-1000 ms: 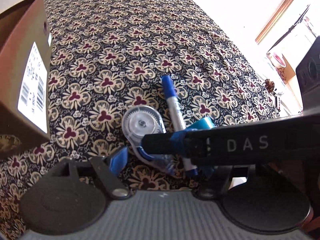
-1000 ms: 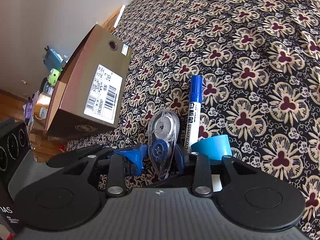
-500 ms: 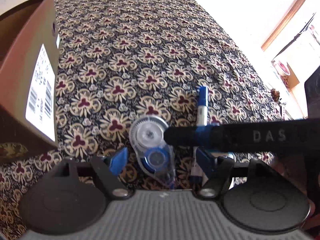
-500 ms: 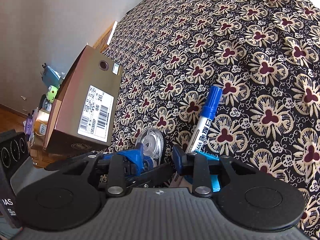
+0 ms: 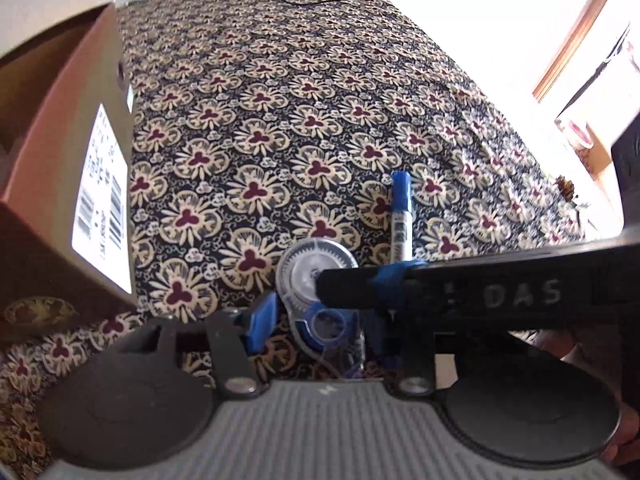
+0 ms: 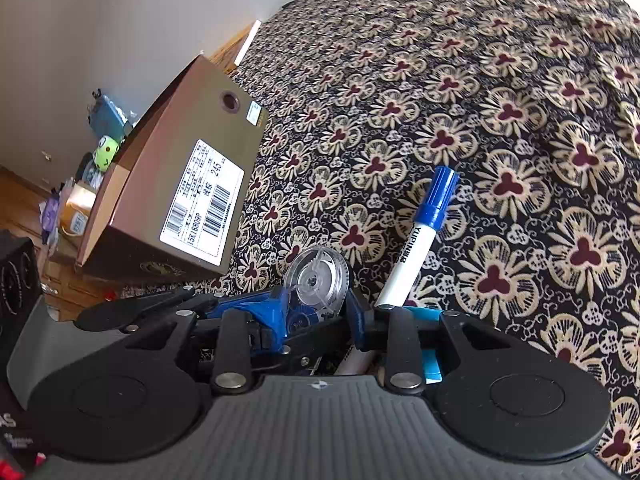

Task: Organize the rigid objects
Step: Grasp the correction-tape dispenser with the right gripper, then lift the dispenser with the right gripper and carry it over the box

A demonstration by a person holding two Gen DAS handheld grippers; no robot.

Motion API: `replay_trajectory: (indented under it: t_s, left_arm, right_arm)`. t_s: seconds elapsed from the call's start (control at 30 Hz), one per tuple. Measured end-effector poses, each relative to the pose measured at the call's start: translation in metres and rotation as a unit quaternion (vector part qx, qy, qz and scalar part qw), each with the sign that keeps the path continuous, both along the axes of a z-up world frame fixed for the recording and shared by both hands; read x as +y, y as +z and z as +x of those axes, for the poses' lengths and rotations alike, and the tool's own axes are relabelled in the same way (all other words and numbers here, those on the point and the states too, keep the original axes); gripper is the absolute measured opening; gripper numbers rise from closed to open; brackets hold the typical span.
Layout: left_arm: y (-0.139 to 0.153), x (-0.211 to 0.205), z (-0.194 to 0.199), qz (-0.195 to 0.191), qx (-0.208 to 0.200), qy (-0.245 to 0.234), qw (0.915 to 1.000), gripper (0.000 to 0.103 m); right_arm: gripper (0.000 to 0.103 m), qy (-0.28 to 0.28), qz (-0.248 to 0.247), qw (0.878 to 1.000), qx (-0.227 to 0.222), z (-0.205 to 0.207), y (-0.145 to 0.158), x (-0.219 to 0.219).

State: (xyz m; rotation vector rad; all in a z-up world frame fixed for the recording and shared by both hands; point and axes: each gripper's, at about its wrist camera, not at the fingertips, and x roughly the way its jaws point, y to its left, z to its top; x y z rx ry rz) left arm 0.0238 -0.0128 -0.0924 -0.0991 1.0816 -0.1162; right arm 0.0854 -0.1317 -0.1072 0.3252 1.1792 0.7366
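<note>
A clear correction tape dispenser [image 5: 316, 276] with a blue inner reel sits low over the flowered cloth, between the fingers of both grippers. My left gripper [image 5: 320, 320] is closing across its width, and the blue left pad touches its rim. My right gripper [image 6: 318, 308] has its jaws easing open, though its pads still press the correction tape dispenser [image 6: 318, 280]. One right finger [image 5: 440, 292] crosses the dispenser in the left wrist view. A white marker with a blue cap [image 6: 424, 236] lies on the cloth just right of the dispenser, also in view as the marker [image 5: 402, 216].
A brown shoe box [image 6: 180, 184] with a white barcode label stands at the left, close to the grippers, seen too as the box [image 5: 80, 184]. A light blue object [image 6: 430, 356] lies under my right gripper. The flowered cloth [image 5: 304, 120] stretches away beyond.
The left jaws have narrowed from wide open onto the dispenser. The right gripper has stayed around the dispenser. The marker keeps its place on the cloth.
</note>
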Motion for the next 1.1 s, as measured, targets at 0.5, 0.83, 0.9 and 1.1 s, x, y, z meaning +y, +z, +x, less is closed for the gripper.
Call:
replay_trajectory:
  t_s: [0.5, 0.83, 0.9, 1.1]
  left_arm:
    - [0.014, -0.005, -0.017, 0.041, -0.026, 0.022, 0.9986, 0.036]
    - [0.067, -0.003, -0.026, 0.044, -0.087, 0.024, 0.9950, 0.036]
    - [0.083, 0.002, -0.027, 0.046, -0.107, 0.027, 0.9928, 0.036]
    - [0.125, 0.039, -0.026, 0.057, -0.165, 0.037, 0.9839, 0.035]
  right_arm:
    - [0.016, 0.009, 0.031, 0.999, -0.015, -0.009, 0.010, 0.003]
    - [0.016, -0.005, 0.082, 0.994, -0.069, -0.008, 0.068, 0.002]
    - [0.016, 0.001, 0.087, 0.992, -0.090, -0.006, 0.084, 0.012]
    - [0.016, 0.022, 0.105, 0.984, -0.143, 0.008, 0.119, 0.063]
